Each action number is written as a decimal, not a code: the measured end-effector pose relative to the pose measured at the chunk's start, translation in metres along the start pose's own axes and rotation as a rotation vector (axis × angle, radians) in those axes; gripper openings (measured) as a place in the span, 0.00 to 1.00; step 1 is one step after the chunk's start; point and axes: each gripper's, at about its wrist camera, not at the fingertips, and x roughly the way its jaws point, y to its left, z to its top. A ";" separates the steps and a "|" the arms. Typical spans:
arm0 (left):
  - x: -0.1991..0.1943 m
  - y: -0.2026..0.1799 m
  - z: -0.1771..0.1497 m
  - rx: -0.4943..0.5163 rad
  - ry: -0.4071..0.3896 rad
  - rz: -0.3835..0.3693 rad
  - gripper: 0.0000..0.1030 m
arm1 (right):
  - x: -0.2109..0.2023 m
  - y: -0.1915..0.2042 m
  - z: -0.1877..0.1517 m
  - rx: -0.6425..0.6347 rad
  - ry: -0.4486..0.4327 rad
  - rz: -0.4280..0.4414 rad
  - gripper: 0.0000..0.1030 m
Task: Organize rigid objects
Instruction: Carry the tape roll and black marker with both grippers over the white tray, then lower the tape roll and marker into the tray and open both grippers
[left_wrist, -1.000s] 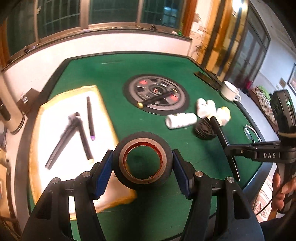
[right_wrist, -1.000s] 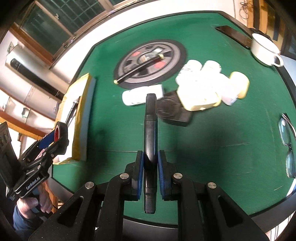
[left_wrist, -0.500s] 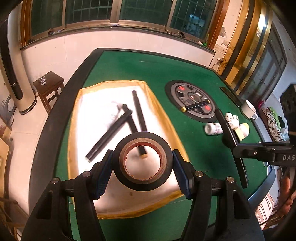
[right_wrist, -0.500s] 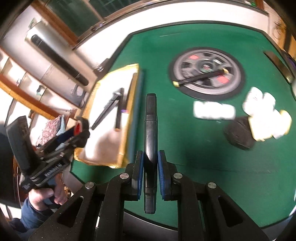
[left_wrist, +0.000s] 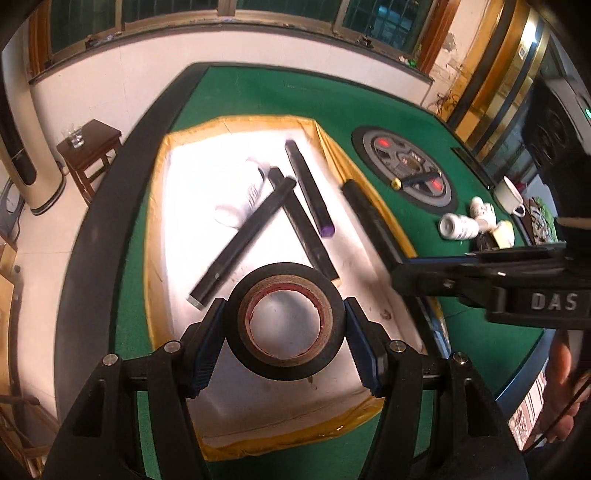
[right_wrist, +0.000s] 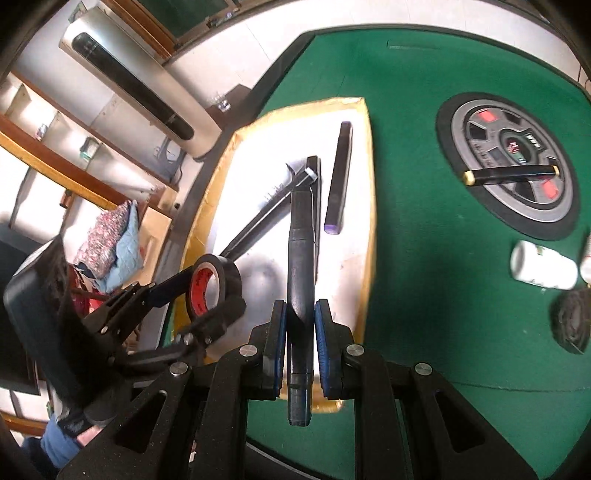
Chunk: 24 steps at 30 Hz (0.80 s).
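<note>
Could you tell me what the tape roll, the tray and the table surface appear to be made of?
Tape roll: matte black, probably vinyl, on a brown cardboard-looking core.
Tray: glossy yellow rim, wrinkled like thin plastic or foil; the white floor's material is unclear.
Table: flat green, felt-like, without glare.

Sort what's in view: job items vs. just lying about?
Job:
- tape roll, held in left gripper
- black marker, held in right gripper
- tray with three markers
- white bottles
- gold-tipped pen

Lying about:
- cup
- stool
- table's centre dial
</note>
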 end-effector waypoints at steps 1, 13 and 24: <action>0.003 0.000 -0.001 0.005 0.007 -0.003 0.60 | 0.008 0.001 0.002 0.005 0.012 -0.008 0.13; 0.023 0.006 -0.003 0.015 0.062 -0.031 0.60 | 0.038 0.003 0.012 0.021 0.040 -0.090 0.13; 0.031 -0.004 0.000 0.055 0.076 -0.009 0.60 | 0.040 0.002 0.013 0.019 0.055 -0.077 0.13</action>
